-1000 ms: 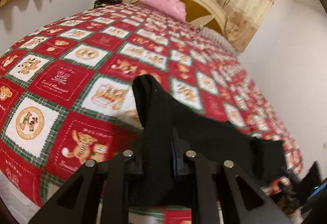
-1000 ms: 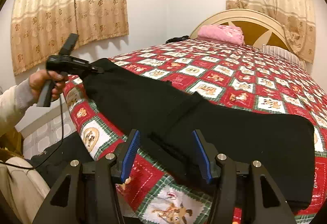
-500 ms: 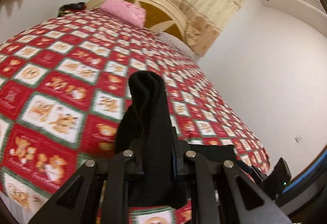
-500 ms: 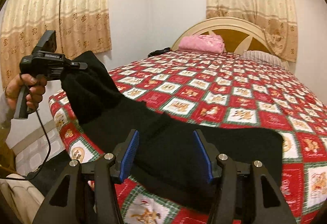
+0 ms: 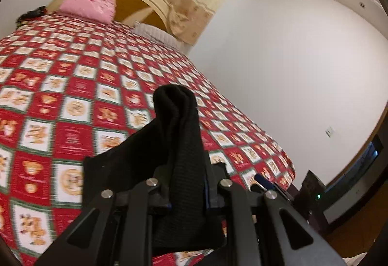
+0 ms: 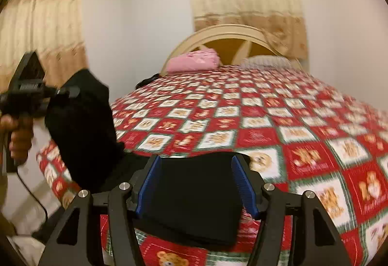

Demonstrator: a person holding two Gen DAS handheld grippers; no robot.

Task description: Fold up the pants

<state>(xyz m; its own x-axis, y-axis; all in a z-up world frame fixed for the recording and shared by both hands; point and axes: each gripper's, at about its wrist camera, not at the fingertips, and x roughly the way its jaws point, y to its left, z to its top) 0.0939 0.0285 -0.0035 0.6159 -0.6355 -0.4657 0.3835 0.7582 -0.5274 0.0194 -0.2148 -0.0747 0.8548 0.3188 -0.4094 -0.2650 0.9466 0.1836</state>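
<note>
The black pants [image 5: 177,144] hang bunched from my left gripper [image 5: 188,193], which is shut on one end of them and holds it above the bed. In the right wrist view that left gripper [image 6: 70,92] is at the left, gripped by a person's hand [image 6: 17,135], and the pants [image 6: 82,120] drape from it down to the bed's near edge. The rest of the pants lies flat on the quilt under my right gripper [image 6: 196,183]. Its jaws are opening; the black cloth lies between the blue pads [image 6: 242,183], which do not press on it.
The bed [image 6: 291,120] has a red and white teddy-bear quilt and a cream headboard [image 6: 230,33]. A pink pillow [image 6: 194,62] and a small dark object [image 6: 148,79] lie at its head. Curtains hang behind, with a white wall to the right.
My left gripper has lifted its end of the pants off the bed and swung it toward the right gripper. The cloth now lies shorter on the quilt. The right jaws have widened.
</note>
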